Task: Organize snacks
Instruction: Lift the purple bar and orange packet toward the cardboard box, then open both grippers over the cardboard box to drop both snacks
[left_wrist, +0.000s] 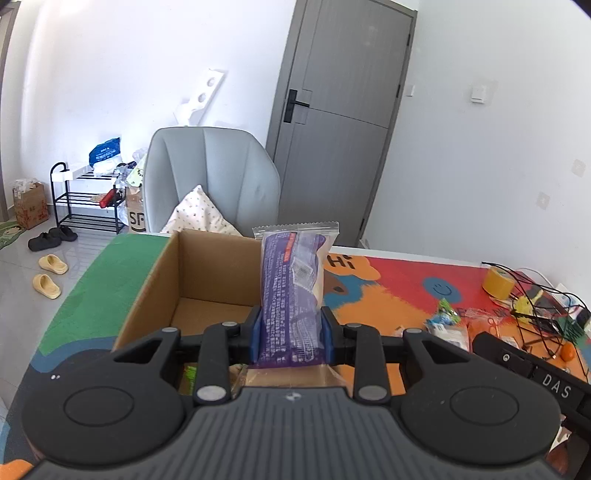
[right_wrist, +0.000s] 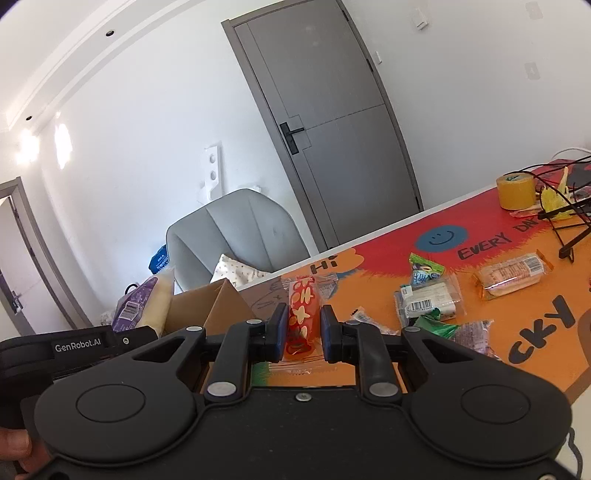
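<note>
Clamped between the blue pads of our left gripper (left_wrist: 291, 332), a purple plastic-wrapped snack pack (left_wrist: 293, 295) stands upright, its crimped clear top edge pointing up. It hangs just above the open brown cardboard box (left_wrist: 207, 266), over the box's right wall. The box sits on the left part of the colourful printed table mat (left_wrist: 388, 288), with a little green wrapper showing low inside it, near us.

Our right gripper (right_wrist: 303, 330) is partly open, its pads on either side of a red snack packet with yellow and white shapes (right_wrist: 303, 314). A narrow gap shows on the right side, so we judge it is bracketing the packet, not yet squeezing it; whether the left pad touches we cannot tell. The packet lies just right of the box, in from the mat's far edge.

Further right, loose snacks wait: a clear pack with a barcode label (right_wrist: 428, 301), an orange-wrapped bar (right_wrist: 511, 275), a green packet (right_wrist: 434, 325). A roll of yellow tape (right_wrist: 515, 192) and a tangle of black cables (right_wrist: 565, 221) sit at the far right.

We judge the step in hand to be the drop of the purple pack. Next we need to shift it slightly left, clear of the wall, lower it, and open. Then the right fingers must close on the red packet.
</note>
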